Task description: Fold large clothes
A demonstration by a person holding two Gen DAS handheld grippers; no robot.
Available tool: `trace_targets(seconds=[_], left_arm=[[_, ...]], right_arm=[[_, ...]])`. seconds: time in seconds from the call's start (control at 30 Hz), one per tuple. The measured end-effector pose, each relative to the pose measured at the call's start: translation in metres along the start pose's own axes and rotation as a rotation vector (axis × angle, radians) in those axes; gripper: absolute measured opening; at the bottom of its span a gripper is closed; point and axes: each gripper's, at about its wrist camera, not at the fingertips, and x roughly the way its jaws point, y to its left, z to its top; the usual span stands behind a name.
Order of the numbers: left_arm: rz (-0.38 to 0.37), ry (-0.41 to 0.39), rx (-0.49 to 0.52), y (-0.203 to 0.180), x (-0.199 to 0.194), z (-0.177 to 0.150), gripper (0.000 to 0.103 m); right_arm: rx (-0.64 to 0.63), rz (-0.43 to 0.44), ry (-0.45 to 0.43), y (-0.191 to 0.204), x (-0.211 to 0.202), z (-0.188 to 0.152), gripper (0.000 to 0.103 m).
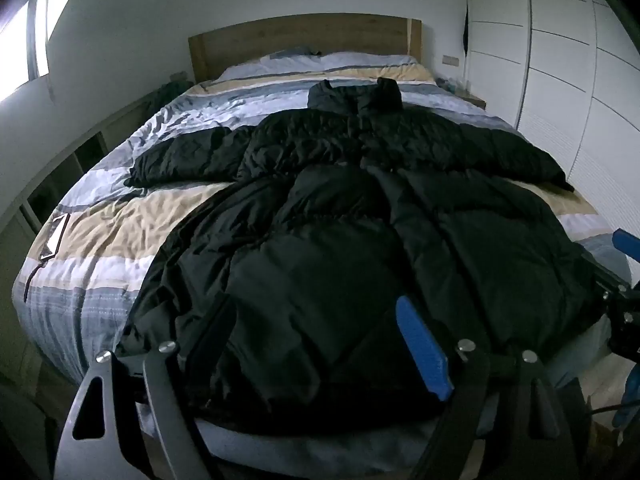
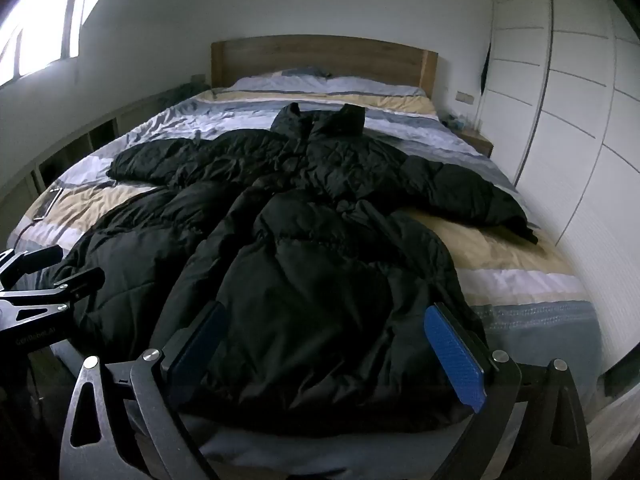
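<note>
A large black puffer coat (image 1: 340, 208) lies spread face up on the striped bed (image 1: 120, 232), collar toward the headboard, both sleeves stretched out sideways. In the right wrist view the same coat (image 2: 304, 240) fills the middle of the bed. My left gripper (image 1: 316, 340) hovers over the coat's hem at the foot of the bed, jaws wide apart, nothing pinched between the blue pads (image 1: 420, 348). My right gripper (image 2: 328, 348) hangs over the hem's right part, also open, blue pads (image 2: 456, 356) clear of the fabric. The other gripper shows at the left edge (image 2: 44, 288).
A wooden headboard (image 1: 304, 40) and pillows stand at the far end. A phone or tablet (image 1: 56, 236) lies near the bed's left edge. White wardrobe doors (image 1: 560, 80) run along the right, low shelves and a window along the left. A small nightstand (image 2: 472, 140) sits by the headboard.
</note>
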Motion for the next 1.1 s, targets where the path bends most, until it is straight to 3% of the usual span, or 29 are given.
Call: trace_targets(seconds=[0.63,1.1], left_arm=[[0.001,-0.004,-0.006,-0.009,-0.001,-0.002,0.082],[-0.002,0.007,-0.018,0.006,0.007,-0.007,0.082]], right_arm=[[-0.016,-0.006,0.011,0.004,0.003,-0.002,0.098],[-0.034,-0.011,0.022,0.008,0.005,-0.001,0.098]])
